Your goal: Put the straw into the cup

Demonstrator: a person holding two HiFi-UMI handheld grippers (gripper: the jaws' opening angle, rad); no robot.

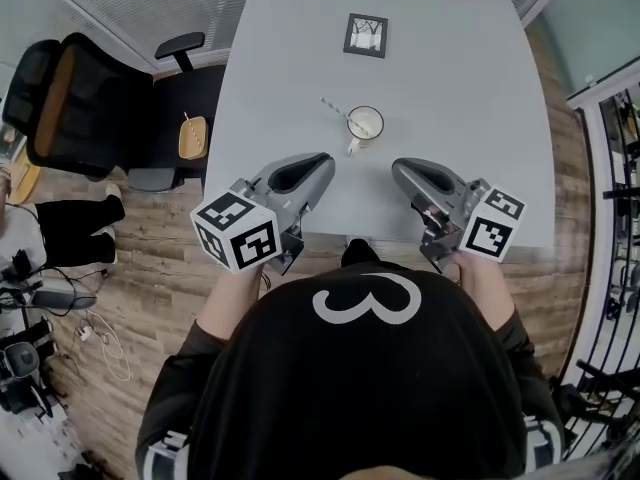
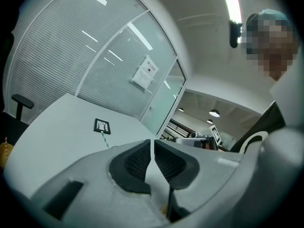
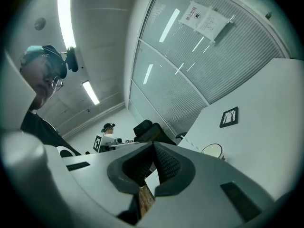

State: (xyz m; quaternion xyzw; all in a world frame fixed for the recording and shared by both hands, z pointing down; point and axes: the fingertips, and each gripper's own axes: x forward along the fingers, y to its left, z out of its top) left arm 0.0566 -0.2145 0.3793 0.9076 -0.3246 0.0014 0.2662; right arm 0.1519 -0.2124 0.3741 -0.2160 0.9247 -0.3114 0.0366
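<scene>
Grey desk (image 1: 460,78) lies below both claws; left claw (image 1: 322,161) closed, empty; right claw (image 1: 400,168) closed, empty; both near the cup (image 1: 365,124); straw (image 1: 335,109) leans inside the cup; framed picture (image 1: 365,35) beyond the cup.

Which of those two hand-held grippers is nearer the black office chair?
Left. The left gripper hovers just right of the black office chair; the right gripper is farther right, beyond the cup.
</scene>
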